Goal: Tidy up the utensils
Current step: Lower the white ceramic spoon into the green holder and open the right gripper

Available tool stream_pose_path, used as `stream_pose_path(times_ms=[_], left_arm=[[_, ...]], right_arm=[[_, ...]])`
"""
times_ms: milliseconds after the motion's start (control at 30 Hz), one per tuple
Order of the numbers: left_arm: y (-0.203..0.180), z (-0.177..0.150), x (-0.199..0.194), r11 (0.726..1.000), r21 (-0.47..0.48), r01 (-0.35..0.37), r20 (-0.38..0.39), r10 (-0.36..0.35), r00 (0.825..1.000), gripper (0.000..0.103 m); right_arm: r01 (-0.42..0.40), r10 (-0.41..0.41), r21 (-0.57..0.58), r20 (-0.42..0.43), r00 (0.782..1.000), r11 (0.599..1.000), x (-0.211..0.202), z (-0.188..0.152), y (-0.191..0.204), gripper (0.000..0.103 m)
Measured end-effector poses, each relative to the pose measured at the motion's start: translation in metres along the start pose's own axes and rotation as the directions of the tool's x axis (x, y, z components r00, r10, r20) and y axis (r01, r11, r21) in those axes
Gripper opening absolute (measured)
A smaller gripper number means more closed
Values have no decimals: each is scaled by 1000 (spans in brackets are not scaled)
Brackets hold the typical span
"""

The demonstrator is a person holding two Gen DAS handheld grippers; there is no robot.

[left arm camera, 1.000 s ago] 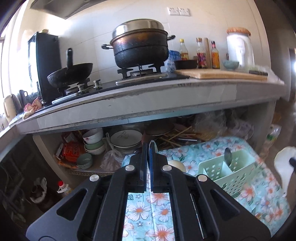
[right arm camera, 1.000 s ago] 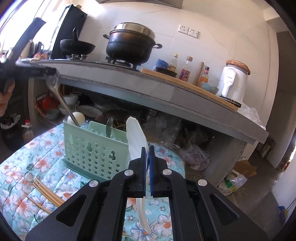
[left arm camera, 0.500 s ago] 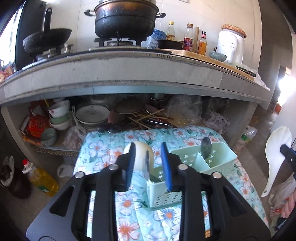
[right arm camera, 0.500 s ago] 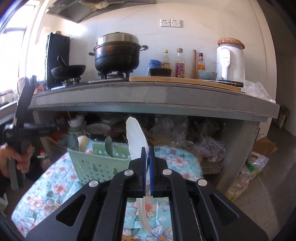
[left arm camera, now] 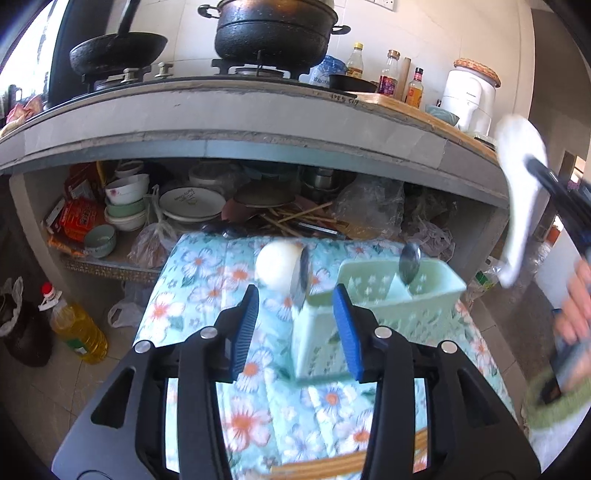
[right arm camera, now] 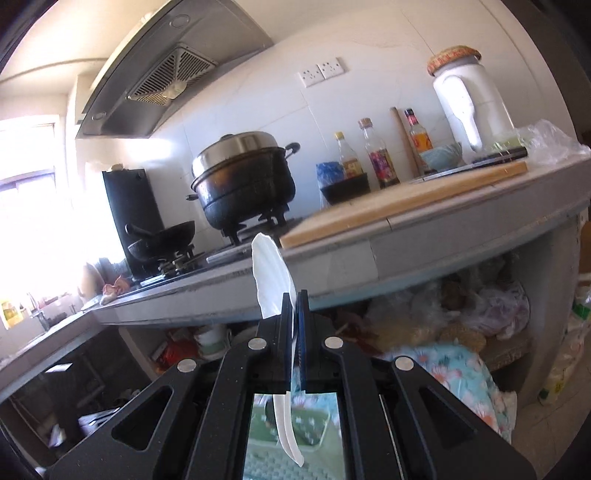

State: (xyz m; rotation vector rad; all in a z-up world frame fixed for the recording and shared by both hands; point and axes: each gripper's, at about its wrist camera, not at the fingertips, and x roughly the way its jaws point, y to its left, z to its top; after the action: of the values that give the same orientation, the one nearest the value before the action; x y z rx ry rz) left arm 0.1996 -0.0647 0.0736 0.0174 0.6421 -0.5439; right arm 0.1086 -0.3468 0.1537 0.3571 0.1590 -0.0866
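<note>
Two grippers in play. Left gripper (left arm camera: 299, 317): blue-padded fingers (left arm camera: 245, 325) stand partly apart with nothing pressed between them; they have just been opening. Just beyond the fingertips, a metal spoon (left arm camera: 303, 275) and a white ladle (left arm camera: 277, 266) stand in the near end of the green caddy (left arm camera: 373, 317), bowls up. Second metal spoon (left arm camera: 410, 264) stands in the far compartment. Caddy sits on the floral tabletop (left arm camera: 199, 288). Chopsticks (left arm camera: 332, 467) lie loose at the near edge, blurred.

Right gripper (right arm camera: 294, 306): fingers clamped narrow on the white rice paddle (right arm camera: 271, 273), gripped edge-on at the neck, blade up and handle hanging below the fingers. In the left wrist view the paddle is held high, to the right of the caddy and well apart from it.

Handling estimate: paddle is light, stiff plastic, smooth, probably slippery; a neck grip suits it, since the handle can go down into a compartment first. Caddy is light and may tip or slide if nudged. Chopsticks are thin, likely to roll; pinch mid-length.

Far: kitchen counter (left arm camera: 258, 122) with black pot (left arm camera: 273, 33).
</note>
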Motion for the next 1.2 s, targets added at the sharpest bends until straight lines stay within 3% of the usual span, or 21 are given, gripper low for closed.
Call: stream_pose_path(times_ms=[133, 467, 933, 1067, 1200], left_arm=[[12, -16, -16, 1000, -13, -26, -11, 26, 1000, 40], [54, -48, -31, 990, -71, -118, -69, 113, 991, 41], [53, -55, -24, 991, -100, -86, -84, 77, 993, 43], [49, -56, -24, 992, -96, -79, -85, 71, 994, 45], [48, -56, -26, 993, -98, -72, -81, 64, 995, 46]], right_arm=[[-5, 5, -27, 2, 1000, 1000, 42, -5, 2, 3], [30, -45, -112, -127, 991, 993, 116, -67, -7, 4], [17, -58, -185, -219, 974, 983, 73, -109, -12, 6], [24, -63, -170, -228, 972, 985, 57, -112, -15, 31], [19, -43, -110, -221, 974, 994, 42, -108, -22, 42]])
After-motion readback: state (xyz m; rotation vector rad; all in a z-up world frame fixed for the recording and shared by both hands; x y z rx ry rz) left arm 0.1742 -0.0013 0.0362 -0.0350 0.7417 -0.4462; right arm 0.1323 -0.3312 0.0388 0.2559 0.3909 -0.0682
